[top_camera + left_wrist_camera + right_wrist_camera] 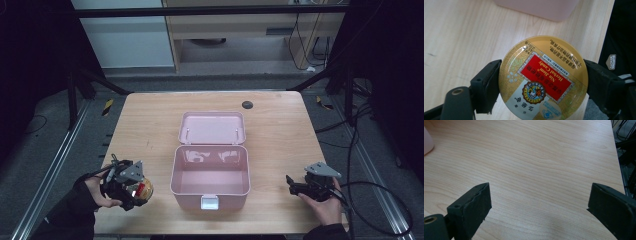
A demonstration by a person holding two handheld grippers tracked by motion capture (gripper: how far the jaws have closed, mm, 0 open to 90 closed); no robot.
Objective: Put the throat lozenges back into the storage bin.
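A round gold tin (pixel 543 79) with a red "Herbal Candy" label sits between the black jaws of my left gripper (pixel 541 82), which is shut on its rim and holds it above the wood. In the high view the left gripper (pixel 131 189) and the tin (pixel 143 189) are near the table's front left, beside the open pink box (pixel 210 176). Its lid (pixel 212 128) lies flat behind it. My right gripper (pixel 294 184) rests near the front right edge, and in the right gripper view it (pixel 539 202) stands open over bare wood.
The wooden table (pixel 280 130) has a small dark round cap (pixel 247 104) near its far edge. A white latch (pixel 209 202) sticks out at the pink box's front. Cables lie on the floor at the right. A corner of the pink box (pixel 427 141) shows at upper left.
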